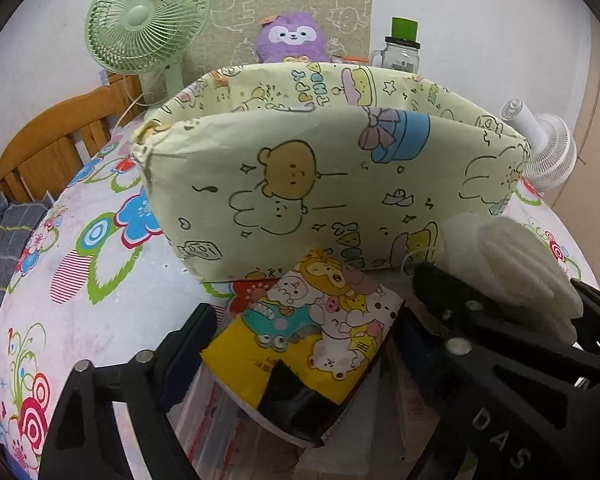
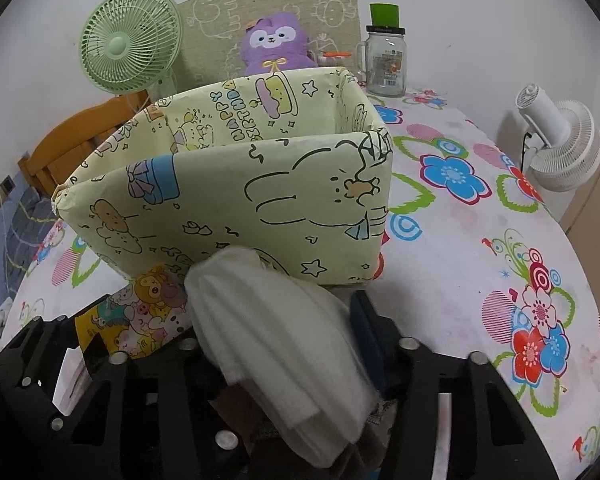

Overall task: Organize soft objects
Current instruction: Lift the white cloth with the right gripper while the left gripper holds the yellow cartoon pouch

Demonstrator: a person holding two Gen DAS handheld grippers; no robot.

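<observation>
A pale green cartoon-print fabric box (image 1: 300, 184) (image 2: 228, 200) stands open-topped on the floral tablecloth, just beyond both grippers. My left gripper (image 1: 304, 320) holds a yellow cartoon-print packet (image 1: 312, 332) (image 2: 140, 312); the packet's edges meet both pads. My right gripper (image 2: 276, 320) is shut on a folded white soft stack (image 2: 284, 344) (image 1: 512, 268), raised in front of the box's near wall. Its black finger (image 1: 436, 288) shows at the right of the left wrist view. A purple plush (image 1: 290, 36) (image 2: 274, 44) sits behind the box.
A green fan (image 1: 140, 16) (image 2: 126, 40) and a wooden chair (image 1: 52, 144) stand back left. A white fan (image 2: 560, 148) is at the right edge and a glass jar (image 2: 386, 60) behind the box. Clear plastic packs (image 1: 220, 420) lie under the left gripper.
</observation>
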